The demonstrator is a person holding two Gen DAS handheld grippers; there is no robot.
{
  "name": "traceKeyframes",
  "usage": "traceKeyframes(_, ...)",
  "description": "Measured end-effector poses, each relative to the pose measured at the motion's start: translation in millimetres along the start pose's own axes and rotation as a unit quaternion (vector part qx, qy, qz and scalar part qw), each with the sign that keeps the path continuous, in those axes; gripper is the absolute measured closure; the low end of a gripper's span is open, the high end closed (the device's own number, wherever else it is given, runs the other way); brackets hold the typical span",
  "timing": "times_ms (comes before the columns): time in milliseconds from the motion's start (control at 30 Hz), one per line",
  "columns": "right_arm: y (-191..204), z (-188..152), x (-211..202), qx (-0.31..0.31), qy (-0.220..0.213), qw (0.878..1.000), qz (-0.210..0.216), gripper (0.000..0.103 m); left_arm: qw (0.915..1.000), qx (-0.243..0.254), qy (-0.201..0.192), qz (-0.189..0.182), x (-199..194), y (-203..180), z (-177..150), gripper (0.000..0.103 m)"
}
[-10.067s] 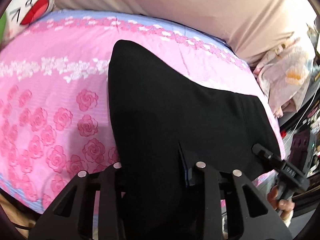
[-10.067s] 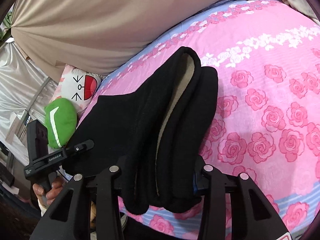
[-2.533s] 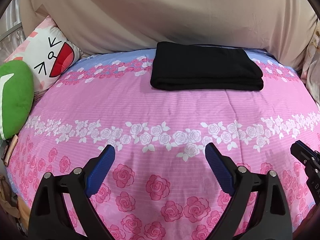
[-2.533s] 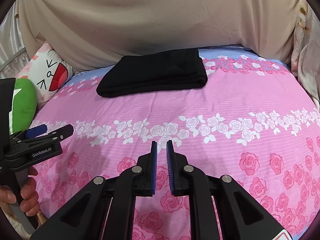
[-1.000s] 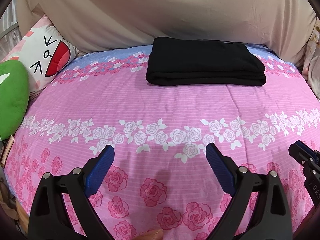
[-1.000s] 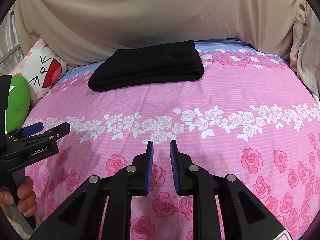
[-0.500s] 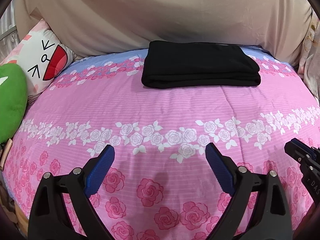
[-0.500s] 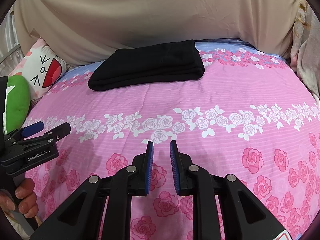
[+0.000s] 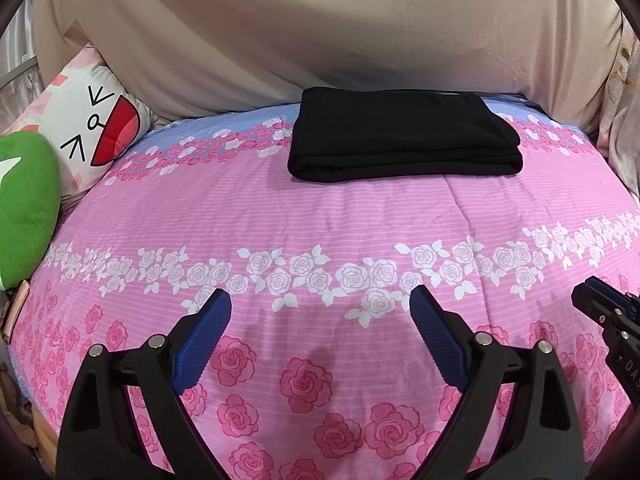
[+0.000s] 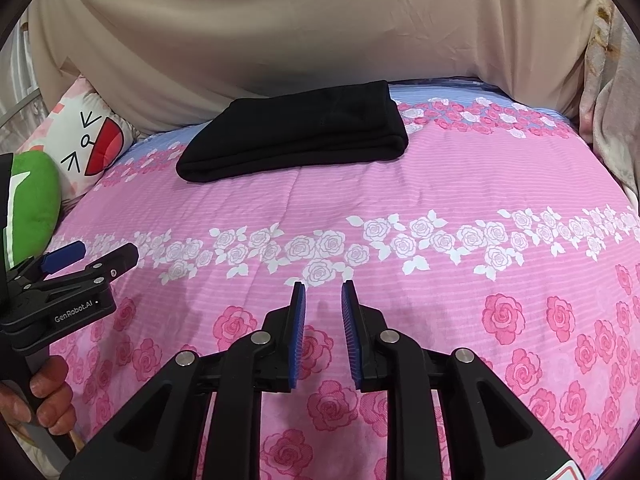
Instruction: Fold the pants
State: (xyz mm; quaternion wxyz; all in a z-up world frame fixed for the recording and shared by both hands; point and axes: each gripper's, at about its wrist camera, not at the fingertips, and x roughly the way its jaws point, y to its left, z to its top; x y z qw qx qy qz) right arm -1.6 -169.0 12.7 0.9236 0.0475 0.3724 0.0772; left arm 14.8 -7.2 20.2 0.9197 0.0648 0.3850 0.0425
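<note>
Pants point(image 9: 404, 140), black and folded into a thick flat rectangle, lie at the far end of the pink rose bedspread point(image 9: 320, 216), close to the beige sheet point(image 9: 320, 32) hung behind. Both tools hover low over the near end, well apart from the fabric. Left gripper point(image 9: 320, 316) has its blue pads spread wide and holds nothing. Right gripper point(image 10: 323, 308) shows a narrow gap between its pads, empty too. At the left edge sit a cartoon-face pillow point(image 9: 94, 128) and what seems a green plush point(image 9: 24, 204).
</note>
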Motion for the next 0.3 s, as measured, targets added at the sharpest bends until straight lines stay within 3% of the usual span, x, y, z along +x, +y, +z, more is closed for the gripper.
traceKeyframes(300, 1.4, -0.6, -3.9, 0.001, -0.003, 1.000, -0.004, 0.072, 0.9990, -0.007, 0.039, -0.020, 11.6, 0.8, -4.8, 0.015)
